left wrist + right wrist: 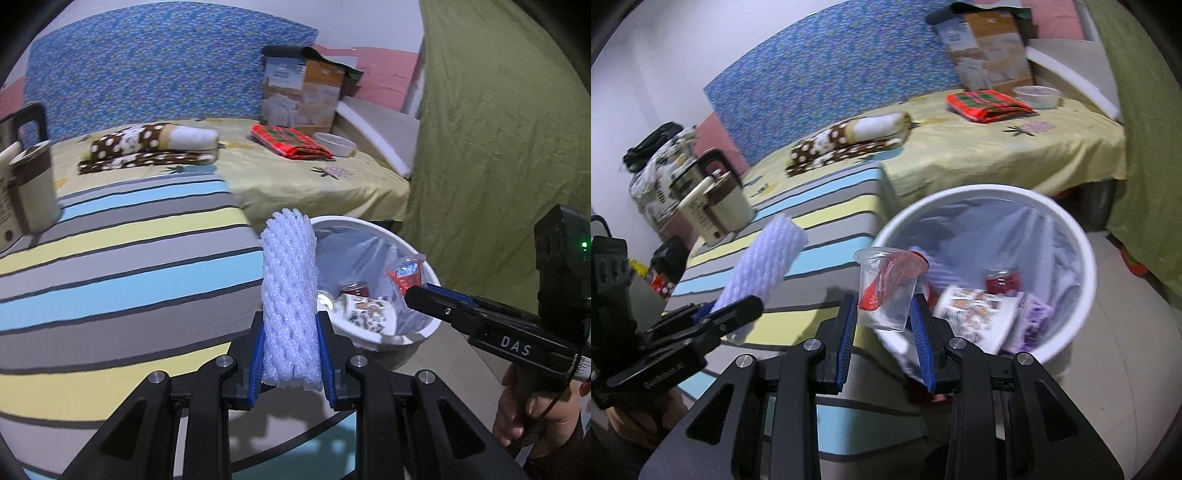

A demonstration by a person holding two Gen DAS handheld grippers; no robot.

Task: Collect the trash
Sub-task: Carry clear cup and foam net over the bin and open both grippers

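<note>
**Ana:** Trash first: where is the white foam mesh fruit sleeve (290, 306)?

**Ben:** Clamped upright between the blue pads of the left gripper (290, 354), which is squeezed onto its lower half. It sits above the edge of the striped grey, blue and yellow bedcover (122, 266), just beside the rim of the round white plastic waste bin (373, 223).

**Ana:** And the other hand?

**Ben:** The right gripper (884, 321) is closed on a clear plastic cup (886, 291) with a red wrapper (882, 280) stuffed inside. The cup hangs over the near rim of the bin, mouth tilted away from the camera.

**Ana:** What lies in the bin?

**Ben:** A pale liner bag (990, 229), a patterned paper cup (975, 317) on its side, a red can (1003, 280) and a purple packet (1034, 317).

**Ana:** Anything of the person?

**Ben:** A hand (535, 406) wrapped around the right gripper's handle, at the lower right of the left view.

**Ana:** Further out?

**Ben:** A cream electric kettle (713, 206) with a black handle stands on the striped cover. Behind it, on a yellow sheet (295, 177), lie a brown polka-dot rolled blanket (147, 147), a folded red and green cloth (291, 142) and a small white bowl (336, 144). A cardboard box (303, 92) stands by the blue patterned headboard (147, 66), and a green curtain (498, 129) hangs on the right.
</note>
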